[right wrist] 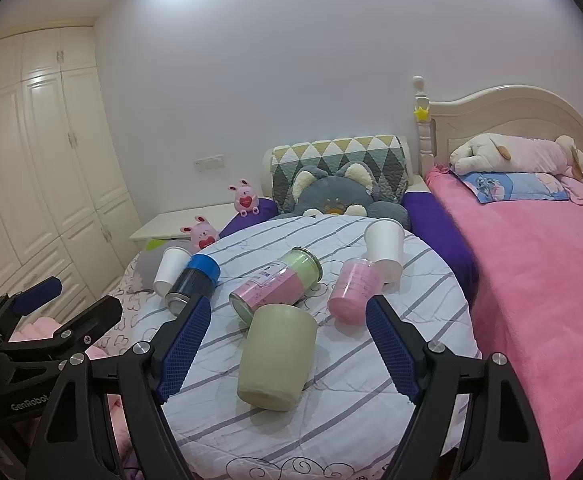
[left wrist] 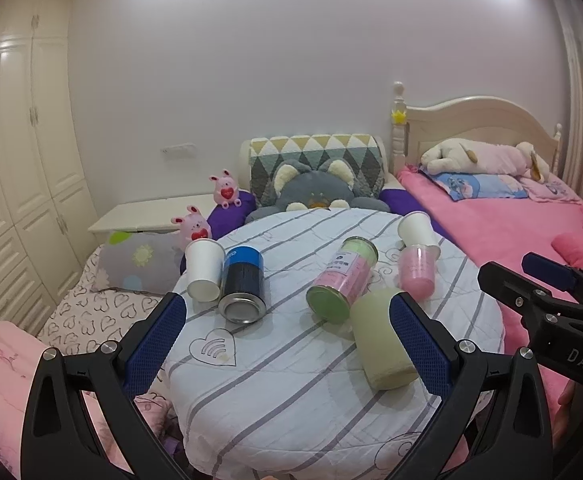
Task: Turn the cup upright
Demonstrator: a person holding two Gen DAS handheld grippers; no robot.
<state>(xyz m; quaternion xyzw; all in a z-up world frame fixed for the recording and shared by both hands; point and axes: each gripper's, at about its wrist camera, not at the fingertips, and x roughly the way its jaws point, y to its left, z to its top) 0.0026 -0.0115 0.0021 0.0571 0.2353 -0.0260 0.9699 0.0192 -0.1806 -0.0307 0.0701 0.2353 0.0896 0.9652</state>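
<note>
The right gripper (right wrist: 287, 344) is seen nearest the lens in the right wrist view, its blue-padded fingers (right wrist: 185, 344) spread wide apart and nothing held between them. Framed between those fingers, not touched by either, the pale green cup (right wrist: 277, 354) is found lying on its side on the round table (right wrist: 331, 432), which is covered by a white cloth with grey stripes. The cup is matte, plain, slightly tapered; its closed base is turned toward the camera and its mouth points away toward the table's middle. In the left wrist view the same cup (left wrist: 379, 340) is seen at the near right of the table, just beside the left gripper's right finger; contact there cannot be told. The left gripper (left wrist: 287, 344) is also released, jaws wide, nothing grasped. Just behind the cup a pink-and-green can (right wrist: 275, 284) is laid on its side, close to the cup's rim. A pink translucent cup (right wrist: 353, 290) is placed to the right, with a white paper cup (right wrist: 385, 248) behind it. At the table's left a blue-capped dark can (right wrist: 193, 282) and another white paper cup (right wrist: 169, 268) are laid side by side. A grey plush cat (right wrist: 331, 198) is seen beyond the table, and a pink bed (right wrist: 539, 280) to the right.
</note>
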